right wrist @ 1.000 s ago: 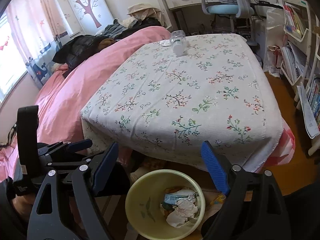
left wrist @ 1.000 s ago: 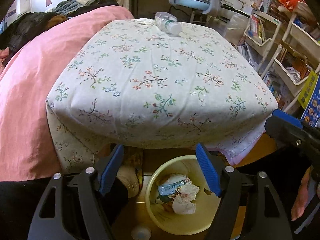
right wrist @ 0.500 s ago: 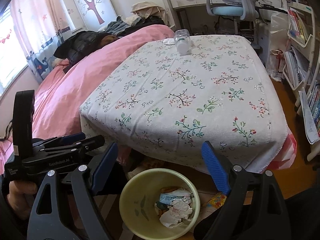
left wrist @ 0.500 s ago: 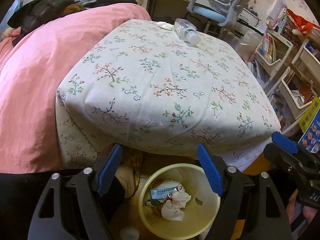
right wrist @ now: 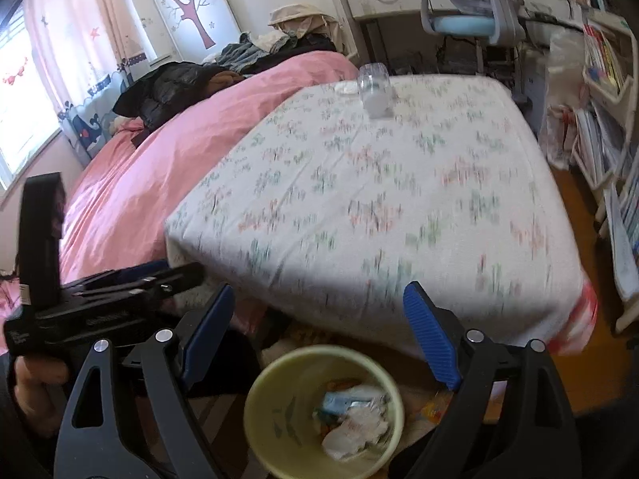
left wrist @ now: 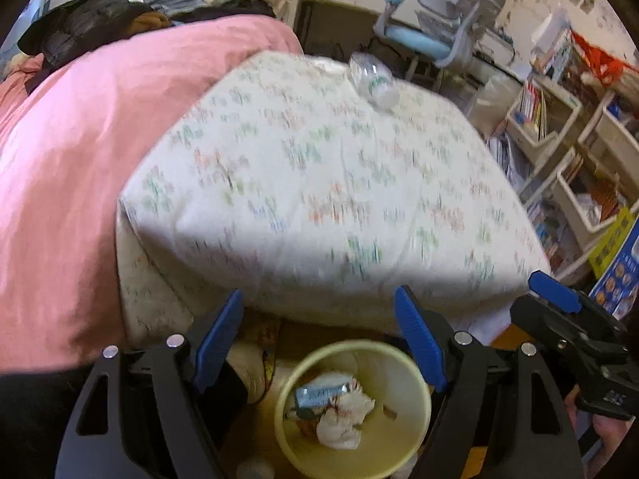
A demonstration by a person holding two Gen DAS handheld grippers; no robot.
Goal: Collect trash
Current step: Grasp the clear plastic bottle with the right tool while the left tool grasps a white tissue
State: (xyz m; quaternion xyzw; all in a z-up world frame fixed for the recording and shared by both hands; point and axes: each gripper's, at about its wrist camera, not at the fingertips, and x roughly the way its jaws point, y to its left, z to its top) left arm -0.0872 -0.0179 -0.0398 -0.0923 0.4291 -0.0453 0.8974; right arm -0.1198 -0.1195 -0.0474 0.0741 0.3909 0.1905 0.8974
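Note:
A clear plastic bottle [left wrist: 373, 80] lies on its side at the far end of the floral-covered table [left wrist: 319, 183]; it also shows in the right wrist view [right wrist: 375, 92], beside a small white scrap [right wrist: 346, 88]. A pale yellow bin [left wrist: 403, 363] on the floor below the table's near edge holds crumpled tissue [left wrist: 339, 423] and a wrapper; the bin shows in the right wrist view [right wrist: 263, 391] too. My left gripper [left wrist: 319, 343] is open and empty above the bin. My right gripper [right wrist: 317, 339] is open and empty above the bin.
A pink bed [right wrist: 131, 183] with dark clothes piled on it lies left of the table. A blue desk chair [right wrist: 467, 20] and desk stand behind. White shelves of books [left wrist: 567, 147] line the right side. Wooden floor [right wrist: 583, 363] shows at the right.
Both grippers have moved up and forward toward the table; the bin sits lower in both views and the bottle looks nearer. Both stay open and empty.

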